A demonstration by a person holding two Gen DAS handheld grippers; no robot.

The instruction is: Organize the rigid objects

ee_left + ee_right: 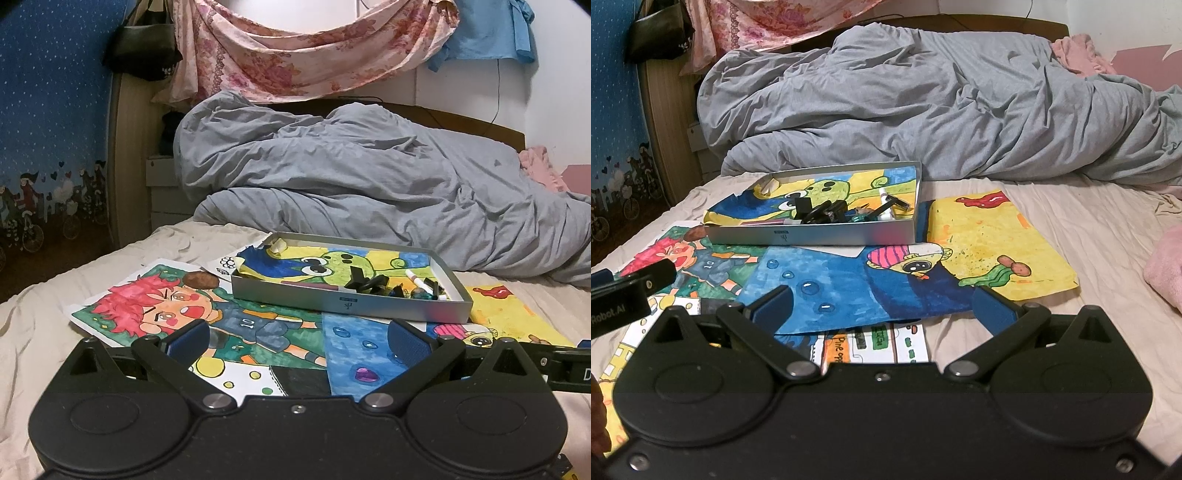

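Left wrist view: a silver tin tray (351, 304) is seen just ahead of the spread jaws, slightly toward the right finger, holding a white marker (419, 281) and dark small objects (369, 282) on a frog drawing (332, 264). Nothing is gripped by the left gripper (295, 338). The right gripper (882, 301) is likewise released and empty — the tray (812, 236) lies ahead toward its left finger. Coloured drawings (849, 284) are spread beneath on the bed sheet (1089, 229); a grey duvet (942, 103) is heaped beyond.
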